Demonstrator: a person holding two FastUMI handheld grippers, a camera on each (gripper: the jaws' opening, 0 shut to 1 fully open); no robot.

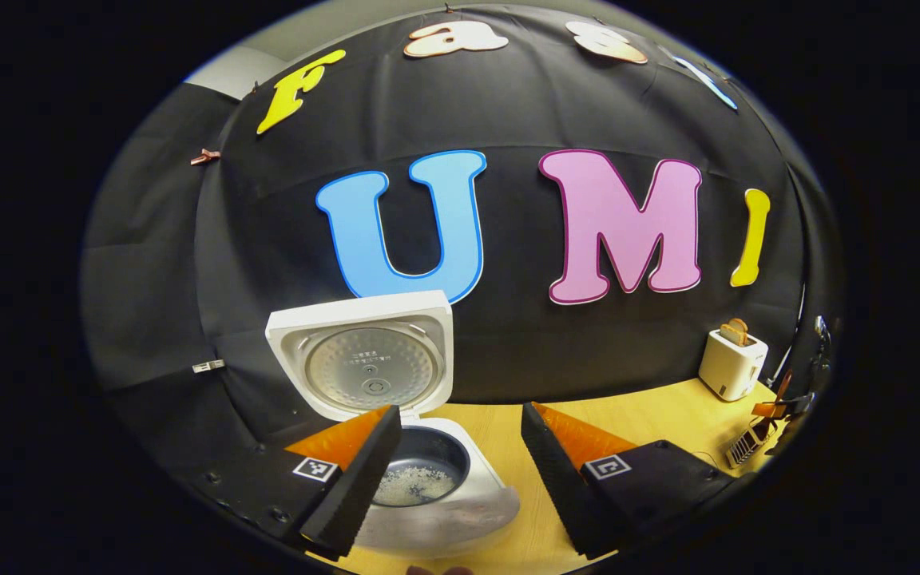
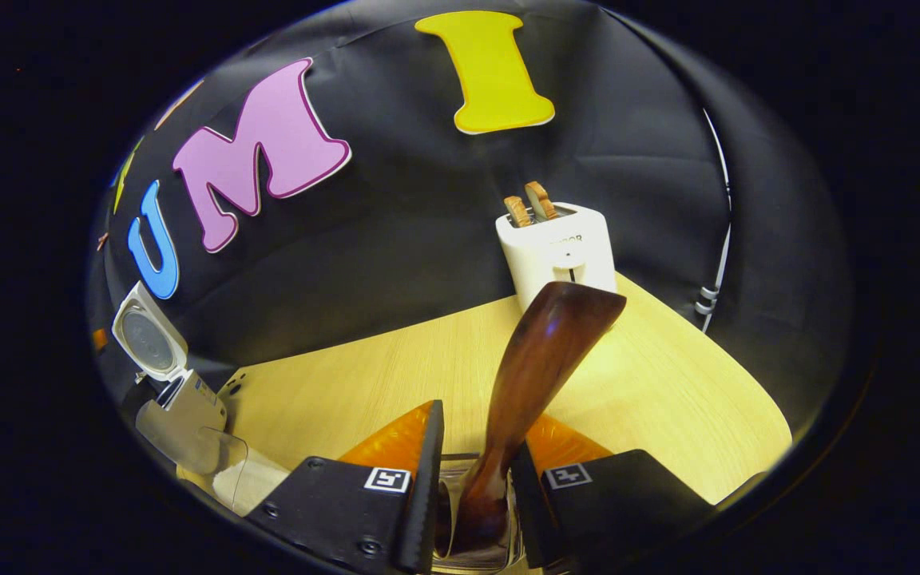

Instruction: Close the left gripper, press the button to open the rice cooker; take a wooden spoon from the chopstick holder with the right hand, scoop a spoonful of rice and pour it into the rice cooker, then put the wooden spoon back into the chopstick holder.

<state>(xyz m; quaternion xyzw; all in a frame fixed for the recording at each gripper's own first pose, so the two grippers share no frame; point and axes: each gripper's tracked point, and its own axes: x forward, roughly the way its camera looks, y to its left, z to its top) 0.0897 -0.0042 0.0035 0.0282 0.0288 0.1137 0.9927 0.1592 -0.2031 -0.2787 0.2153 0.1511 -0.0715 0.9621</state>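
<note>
The white rice cooker (image 1: 460, 487) stands open, its lid (image 1: 364, 359) raised, with a thin layer of rice (image 1: 416, 483) in the dark pot. My left gripper (image 1: 460, 447) hovers just over its front, open, with nothing between the fingers. In the right gripper view the dark wooden spoon (image 2: 544, 351) stands bowl-up, its handle down in the shiny chopstick holder (image 2: 452, 487). My right gripper (image 2: 480, 415) straddles the handle; it lies against the right finger, with a gap to the left finger (image 2: 428, 455). The cooker (image 2: 184, 411) sits far left.
A white toaster (image 2: 560, 251) holding two slices stands at the back of the wooden table (image 2: 668, 383), right behind the spoon; it also appears in the left gripper view (image 1: 731, 363). A clear container (image 2: 232, 475) sits beside the cooker.
</note>
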